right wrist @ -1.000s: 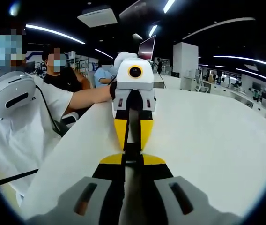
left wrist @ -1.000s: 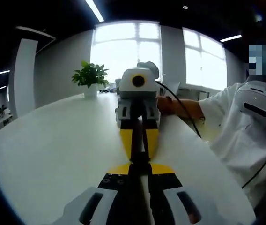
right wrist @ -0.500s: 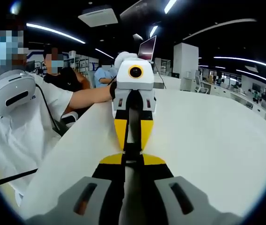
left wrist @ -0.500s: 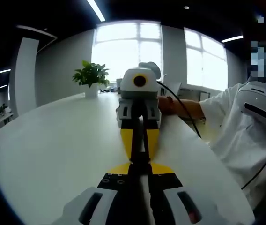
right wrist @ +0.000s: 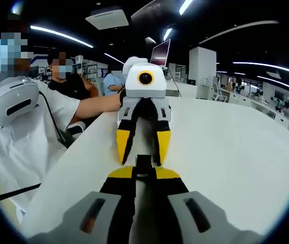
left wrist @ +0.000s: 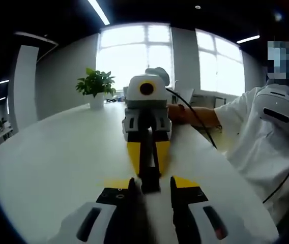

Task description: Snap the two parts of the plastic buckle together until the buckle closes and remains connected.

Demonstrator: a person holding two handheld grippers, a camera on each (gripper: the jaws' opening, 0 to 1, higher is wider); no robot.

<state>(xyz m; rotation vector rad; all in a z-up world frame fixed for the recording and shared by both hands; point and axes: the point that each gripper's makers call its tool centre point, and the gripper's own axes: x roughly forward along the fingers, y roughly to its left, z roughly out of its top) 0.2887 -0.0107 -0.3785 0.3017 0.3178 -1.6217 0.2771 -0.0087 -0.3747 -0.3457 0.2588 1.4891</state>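
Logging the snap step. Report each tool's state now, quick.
Left tool: open, jaws spread either side of the buckle, not gripping it.
Right tool: shut on the buckle.

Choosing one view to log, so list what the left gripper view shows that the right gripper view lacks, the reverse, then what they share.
Left gripper view: a green potted plant before bright windows, and the shut right tool. Right gripper view: a dark open laptop screen, background people, and the open left tool. Both: the white table, the black plastic buckle and the person in a white shirt.
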